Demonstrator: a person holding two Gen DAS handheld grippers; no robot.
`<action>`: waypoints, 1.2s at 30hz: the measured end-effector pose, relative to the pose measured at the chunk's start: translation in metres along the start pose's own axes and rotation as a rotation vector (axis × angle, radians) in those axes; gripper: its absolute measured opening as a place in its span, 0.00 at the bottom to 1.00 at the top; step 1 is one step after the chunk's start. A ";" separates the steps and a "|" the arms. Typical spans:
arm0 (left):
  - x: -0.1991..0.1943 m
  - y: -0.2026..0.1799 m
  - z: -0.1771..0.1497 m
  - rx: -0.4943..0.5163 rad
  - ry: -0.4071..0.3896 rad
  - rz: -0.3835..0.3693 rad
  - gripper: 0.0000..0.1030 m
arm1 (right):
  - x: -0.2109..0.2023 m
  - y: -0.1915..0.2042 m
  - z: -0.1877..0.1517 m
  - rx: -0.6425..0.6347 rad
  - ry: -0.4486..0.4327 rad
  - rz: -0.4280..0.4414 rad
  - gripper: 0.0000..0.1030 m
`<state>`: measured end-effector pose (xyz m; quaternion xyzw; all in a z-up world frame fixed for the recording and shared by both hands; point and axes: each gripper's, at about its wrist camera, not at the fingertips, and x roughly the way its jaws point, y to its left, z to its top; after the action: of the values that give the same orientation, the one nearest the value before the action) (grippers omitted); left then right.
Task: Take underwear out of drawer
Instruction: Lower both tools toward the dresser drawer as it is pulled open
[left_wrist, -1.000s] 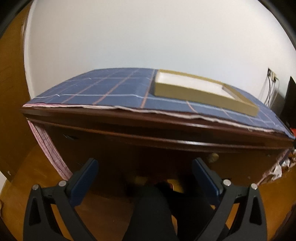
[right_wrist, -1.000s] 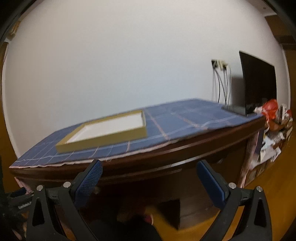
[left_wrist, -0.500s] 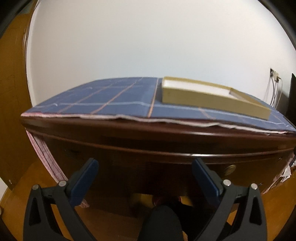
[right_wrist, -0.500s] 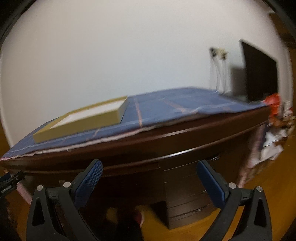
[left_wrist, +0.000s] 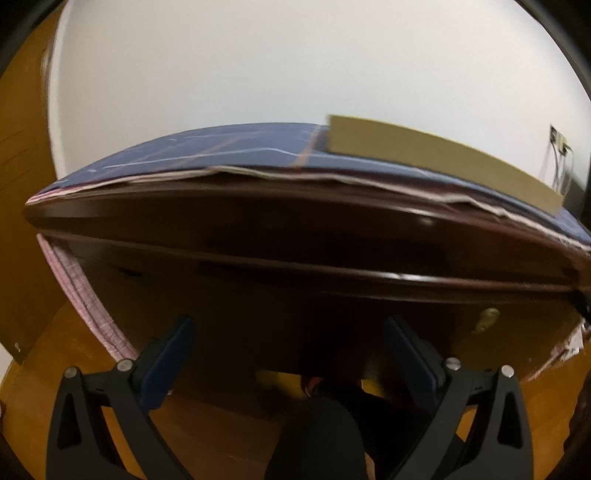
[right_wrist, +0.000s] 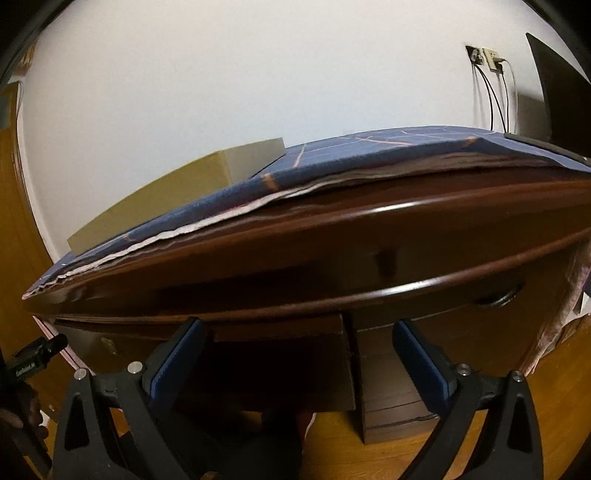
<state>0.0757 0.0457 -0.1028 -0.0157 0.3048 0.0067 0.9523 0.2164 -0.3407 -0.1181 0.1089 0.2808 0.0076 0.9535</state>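
Note:
A dark wooden desk (left_wrist: 295, 236) fills both views, seen from just below its top edge. My left gripper (left_wrist: 288, 332) is open in front of the dark front panel, with nothing between its blue-padded fingers (left_wrist: 170, 354). A small brass drawer pull (left_wrist: 485, 319) shows to its right. My right gripper (right_wrist: 295, 334) is open too, level with the shut drawer front (right_wrist: 280, 326) under the desk (right_wrist: 332, 251) rim. A round knob (right_wrist: 498, 297) sits on the drawer to the right. No underwear is visible.
A blue checked cloth (left_wrist: 221, 151) covers the desk top, and a shallow yellow-edged tray (left_wrist: 436, 155) rests on it. A dark drawer pedestal (right_wrist: 391, 387) stands on the wooden floor. Cables hang from a wall socket (right_wrist: 487, 59) beside a black screen (right_wrist: 557, 92). The person's dark-clad knee (left_wrist: 317, 435) is below.
Both grippers have dropped lower and come closer to the desk front. The tray's inside is now out of sight, and the drawer fronts fill more of each view.

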 end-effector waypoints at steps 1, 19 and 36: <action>0.001 -0.002 0.000 0.006 0.001 -0.001 0.99 | 0.001 0.002 0.001 0.001 0.004 0.006 0.99; 0.004 -0.039 0.003 0.062 -0.012 -0.079 0.99 | 0.021 -0.005 -0.002 0.020 0.077 0.160 0.99; 0.000 -0.047 0.006 0.106 -0.021 -0.104 0.99 | 0.019 0.017 -0.011 0.024 0.117 0.136 0.99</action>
<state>0.0802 -0.0013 -0.0969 0.0188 0.2933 -0.0587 0.9540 0.2275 -0.3209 -0.1339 0.1383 0.3282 0.0755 0.9314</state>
